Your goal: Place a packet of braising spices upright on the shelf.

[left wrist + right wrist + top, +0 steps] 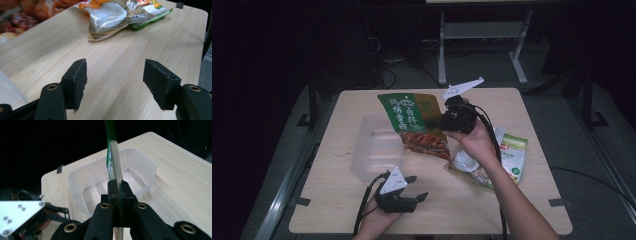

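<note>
Green-and-orange snack bag (414, 122), black tongs (446, 120)

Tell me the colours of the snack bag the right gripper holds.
The snack bag is green at the top with pale lettering, orange-red below; the high view shows it best.

The light wooden table (512, 200) carries a clear plastic container (374, 147), which serves as the landmark. Well to the right of the container lies a green-edged food packet (504, 160), flat on the tabletop. Between the two, bare wood shows.
</note>
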`<state>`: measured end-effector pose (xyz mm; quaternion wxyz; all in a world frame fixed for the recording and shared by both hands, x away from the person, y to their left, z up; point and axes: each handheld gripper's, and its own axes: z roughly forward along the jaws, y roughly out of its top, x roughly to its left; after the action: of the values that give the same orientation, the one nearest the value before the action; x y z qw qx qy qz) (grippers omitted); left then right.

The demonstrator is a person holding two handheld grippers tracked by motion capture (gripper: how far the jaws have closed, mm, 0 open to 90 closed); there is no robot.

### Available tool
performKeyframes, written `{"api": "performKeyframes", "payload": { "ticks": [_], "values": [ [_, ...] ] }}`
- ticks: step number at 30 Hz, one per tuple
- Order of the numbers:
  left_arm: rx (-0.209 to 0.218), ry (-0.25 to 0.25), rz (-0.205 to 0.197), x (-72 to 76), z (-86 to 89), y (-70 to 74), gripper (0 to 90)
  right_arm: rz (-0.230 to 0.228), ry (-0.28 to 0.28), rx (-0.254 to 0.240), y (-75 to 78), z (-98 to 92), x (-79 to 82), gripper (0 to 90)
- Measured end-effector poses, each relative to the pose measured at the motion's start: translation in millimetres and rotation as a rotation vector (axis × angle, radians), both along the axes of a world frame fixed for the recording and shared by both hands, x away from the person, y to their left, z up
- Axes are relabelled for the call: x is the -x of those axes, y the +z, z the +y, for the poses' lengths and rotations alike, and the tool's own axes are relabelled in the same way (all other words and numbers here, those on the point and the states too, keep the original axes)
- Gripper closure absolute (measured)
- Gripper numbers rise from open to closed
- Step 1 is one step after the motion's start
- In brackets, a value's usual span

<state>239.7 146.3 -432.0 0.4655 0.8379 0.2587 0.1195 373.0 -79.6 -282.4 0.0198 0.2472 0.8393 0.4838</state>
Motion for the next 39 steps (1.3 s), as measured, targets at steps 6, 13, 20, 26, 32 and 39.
{"api": "performKeyframes", "payload": {
  "ticks": [6,13,20,26,32,39],
  "values": [
    [-0.001,-0.007,-0.004,-0.1,0.5,-0.1,35.2,-0.007,0.013,-0.005,4.8,10.7,-12.0,89.9],
    [0.001,-0.012,-0.009,-0.3,0.4,-0.2,35.1,-0.008,0.02,-0.017,8.7,24.6,-27.6,89.9],
    [-0.008,-0.012,-0.02,-0.4,0.5,-0.4,34.9,-0.006,0.027,-0.023,8.3,40.4,-41.8,89.8],
    [0.012,-0.005,-0.017,-0.9,2.2,0.4,34.8,-0.007,0.032,-0.023,10.2,54.3,-52.7,89.9],
    [0.0,-0.009,-0.025,-1.2,4.1,1.7,34.8,-0.013,0.034,-0.034,12.3,73.2,-64.8,89.8],
    [-0.005,-0.01,-0.034,-1.1,5.2,2.5,34.7,-0.012,0.038,-0.044,6.5,88.1,-75.4,89.8]
  ]
}}
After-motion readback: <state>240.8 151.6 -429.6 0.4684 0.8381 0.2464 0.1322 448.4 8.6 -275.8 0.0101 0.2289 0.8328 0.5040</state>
